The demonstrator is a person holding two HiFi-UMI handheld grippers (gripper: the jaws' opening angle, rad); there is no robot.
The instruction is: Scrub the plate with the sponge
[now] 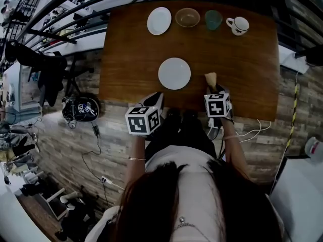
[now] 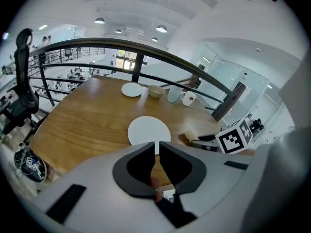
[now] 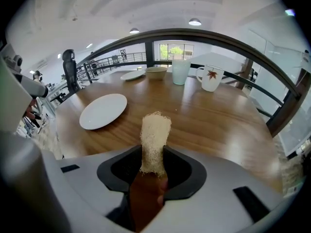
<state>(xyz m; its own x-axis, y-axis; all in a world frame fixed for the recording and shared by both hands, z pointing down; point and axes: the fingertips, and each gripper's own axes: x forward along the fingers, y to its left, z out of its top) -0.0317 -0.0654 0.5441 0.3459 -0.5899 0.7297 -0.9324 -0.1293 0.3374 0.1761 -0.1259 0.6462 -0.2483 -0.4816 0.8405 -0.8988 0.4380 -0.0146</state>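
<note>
1. Left tongs (image 2: 156, 147): I read the jaws as closed to a thin slit, with nothing between them. They hung over the near edge of the table (image 1: 247, 59). Their own body cut off the near rim of the plate (image 1: 174, 73) in the left gripper view.

2. Right tongs (image 3: 154, 154): I read the jaws as standing wide apart. The sponge (image 3: 155, 137) stood upright between them, and the pads did not press on it. The tongs' body hid its lower end, so I could not tell whether it rested on the table. A brown patch below it was too unclear to name.

3. Plate: it lay flat just ahead of the left tongs, and ahead and to the left of the right tongs. It was clear of both tongs and apart from the sponge.

4. In the head view the marker cubes covered most of both sets of jaws. Only the sponge's tip showed past the right cube.

5. Well beyond both tongs, a row stood along the table's far edge: a second plate (image 1: 159, 20), a bowl (image 1: 187, 17), a cup (image 1: 213, 19) and a mug (image 1: 237, 25). The bowl's and cup's contents could not be made out.

6. The person's head and shoulders filled the lower part of the head view and hid the floor there.
</note>
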